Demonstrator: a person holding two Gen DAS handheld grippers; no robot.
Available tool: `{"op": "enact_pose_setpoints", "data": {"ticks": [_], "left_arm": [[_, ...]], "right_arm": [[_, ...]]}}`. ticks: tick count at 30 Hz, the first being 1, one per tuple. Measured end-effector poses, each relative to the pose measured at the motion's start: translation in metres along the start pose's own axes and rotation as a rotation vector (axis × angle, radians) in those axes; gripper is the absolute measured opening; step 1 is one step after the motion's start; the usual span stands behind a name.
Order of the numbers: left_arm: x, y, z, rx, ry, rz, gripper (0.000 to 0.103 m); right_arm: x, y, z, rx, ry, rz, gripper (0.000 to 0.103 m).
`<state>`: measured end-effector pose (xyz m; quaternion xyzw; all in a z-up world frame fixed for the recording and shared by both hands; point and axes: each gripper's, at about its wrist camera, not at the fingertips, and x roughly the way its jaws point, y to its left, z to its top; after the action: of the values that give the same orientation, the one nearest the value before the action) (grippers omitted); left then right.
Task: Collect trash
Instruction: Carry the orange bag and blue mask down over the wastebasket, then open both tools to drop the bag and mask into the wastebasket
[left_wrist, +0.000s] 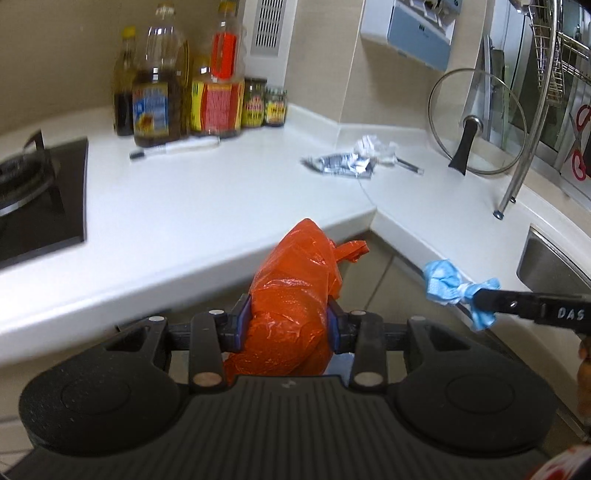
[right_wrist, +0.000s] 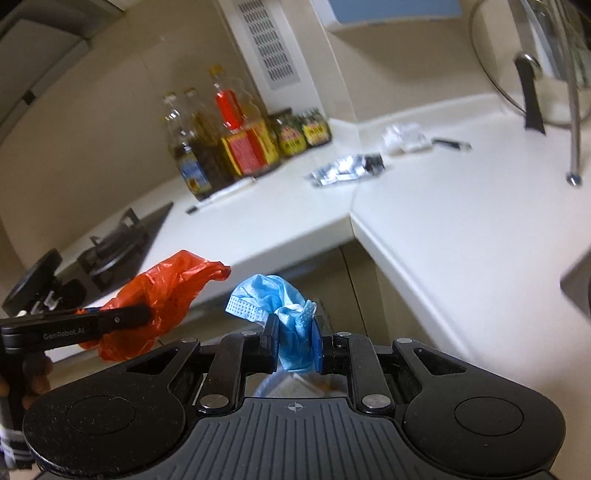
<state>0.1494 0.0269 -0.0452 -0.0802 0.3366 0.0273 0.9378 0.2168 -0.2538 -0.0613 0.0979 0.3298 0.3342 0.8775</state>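
Observation:
My left gripper (left_wrist: 290, 325) is shut on a crumpled orange plastic bag (left_wrist: 295, 280), held in front of the white counter's inner corner. In the right wrist view the same orange plastic bag (right_wrist: 162, 295) hangs at the left. My right gripper (right_wrist: 294, 338) is shut on a scrunched blue face mask (right_wrist: 273, 302); the left wrist view shows that blue mask (left_wrist: 448, 284) at the right. On the counter lie a flattened silver wrapper (left_wrist: 340, 164) and a white crumpled paper (left_wrist: 373, 146). A bin's rim (right_wrist: 273, 386) shows just below my right gripper, mostly hidden.
Oil and sauce bottles (left_wrist: 177, 85) and jars (left_wrist: 264, 101) stand in the counter's back corner, a pen (left_wrist: 173, 149) before them. A gas hob (left_wrist: 37, 195) is at left. A glass lid (left_wrist: 476, 122), dish rack leg (left_wrist: 517, 177) and sink (left_wrist: 554, 258) are at right.

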Motion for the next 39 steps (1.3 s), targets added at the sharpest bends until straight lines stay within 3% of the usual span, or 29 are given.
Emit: {"op": "enact_pose_setpoints", "data": {"ticks": [12, 21, 39], "left_arm": [[0.043, 0.005, -0.026, -0.002, 0.152, -0.05, 0.036], [0.085, 0.007, -0.043, -0.033, 0.25, -0.042, 0.036], [0.166, -0.007, -0.071, -0.095, 0.363, -0.034, 0.037]], "right_arm": [[0.036, 0.006, -0.039, 0.142, 0.067, -0.139, 0.018], [0.063, -0.009, -0.064, 0.197, 0.128, -0.235, 0.018], [0.108, -0.041, -0.094, 0.256, 0.177, -0.321, 0.018]]}}
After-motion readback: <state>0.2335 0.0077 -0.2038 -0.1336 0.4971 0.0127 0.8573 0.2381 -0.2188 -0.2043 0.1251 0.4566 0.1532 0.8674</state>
